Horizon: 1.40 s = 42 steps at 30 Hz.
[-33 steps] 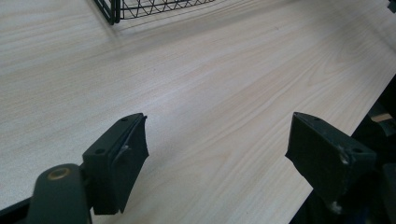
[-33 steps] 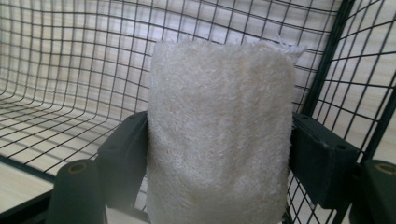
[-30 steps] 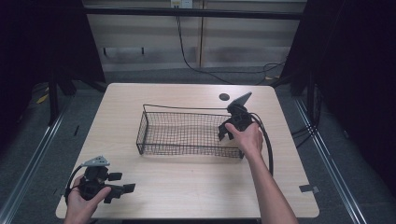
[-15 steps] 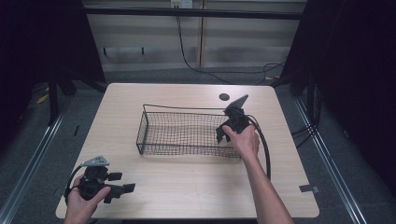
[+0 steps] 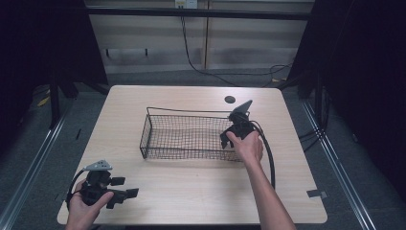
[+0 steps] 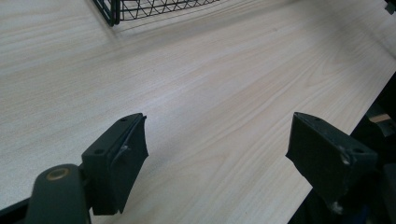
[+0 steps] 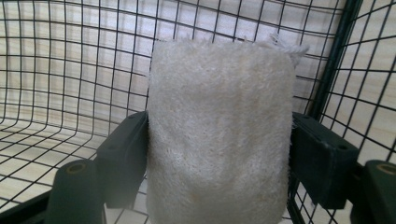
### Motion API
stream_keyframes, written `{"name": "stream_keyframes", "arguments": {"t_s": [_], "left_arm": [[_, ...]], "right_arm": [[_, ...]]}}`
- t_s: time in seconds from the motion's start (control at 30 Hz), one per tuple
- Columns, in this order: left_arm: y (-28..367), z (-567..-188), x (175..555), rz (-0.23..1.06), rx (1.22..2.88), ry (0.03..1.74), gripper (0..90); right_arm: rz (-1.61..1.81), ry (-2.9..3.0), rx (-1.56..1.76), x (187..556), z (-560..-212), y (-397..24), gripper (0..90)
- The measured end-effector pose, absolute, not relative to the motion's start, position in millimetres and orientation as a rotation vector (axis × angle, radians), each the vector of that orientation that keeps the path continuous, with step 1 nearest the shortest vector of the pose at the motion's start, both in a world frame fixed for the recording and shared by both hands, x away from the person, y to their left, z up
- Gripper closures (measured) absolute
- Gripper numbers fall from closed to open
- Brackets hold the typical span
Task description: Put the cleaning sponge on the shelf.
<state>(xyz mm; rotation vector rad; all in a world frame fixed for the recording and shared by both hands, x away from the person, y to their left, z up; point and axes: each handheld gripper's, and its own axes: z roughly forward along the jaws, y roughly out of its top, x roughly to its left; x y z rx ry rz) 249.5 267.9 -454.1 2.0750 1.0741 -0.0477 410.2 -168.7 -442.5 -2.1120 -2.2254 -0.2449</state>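
The right gripper (image 5: 229, 136) hangs over the right end of the wire basket (image 5: 158, 115), which stands near the middle of the tabletop (image 5: 191, 182), and points down into it. In the right gripper view its two jaws are clamped on a rolled or folded white towel (image 7: 219, 135), one pad (image 7: 123, 158) pressed against each side of the pile. The towel stands upright between them, close to the basket's right corner, with the mesh floor and walls just behind and below. Whether its lower end already touches the floor of the basket I cannot tell, since it runs off the bottom of that view.

The left gripper (image 5: 123, 195) rests at the near left corner of the tabletop, well apart from the basket. Its jaws stand wide with nothing between them but bare wood.

The step in hand looks like placing the towel into the basket. The next move probably calls for lowering it until it sits on the mesh, then spreading the jaws and lifting straight up, so the pads do not drag the pile or catch the basket's wires.
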Motion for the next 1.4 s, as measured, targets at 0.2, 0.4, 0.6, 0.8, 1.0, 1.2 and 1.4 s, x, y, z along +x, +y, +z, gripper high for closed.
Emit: {"name": "stream_keyframes", "arguments": {"t_s": [0.2,0.4,0.6,0.8,1.0,1.2,1.4], "left_arm": [[267.8,-454.1,249.4,-0.043,2.073,1.076,19.5],[268.1,-453.8,249.3,-0.040,2.077,1.071,19.5],[267.6,-454.1,249.4,-0.044,2.073,1.074,19.5],[267.4,-454.0,249.2,-0.046,2.073,1.071,19.4],[267.8,-454.0,249.4,-0.043,2.072,1.072,19.4],[267.5,-454.1,249.4,-0.046,2.073,1.071,19.4],[267.7,-454.0,249.5,-0.050,2.076,1.070,19.4]], "right_arm": [[-0.236,-2.221,-2.122,411.7,-444.8,-165.6,24.3],[-0.207,-2.221,-2.114,412.8,-446.3,-162.0,21.6],[-0.198,-2.228,-2.109,413.6,-447.6,-161.1,21.2],[-0.168,-2.266,-2.081,413.6,-448.8,-159.0,19.5],[-0.165,-2.267,-2.073,414.0,-447.7,-159.4,17.6],[-0.176,-2.282,-2.067,412.4,-444.2,-161.2,15.9],[-0.223,-2.278,-2.054,410.8,-439.2,-165.0,16.4]]}}
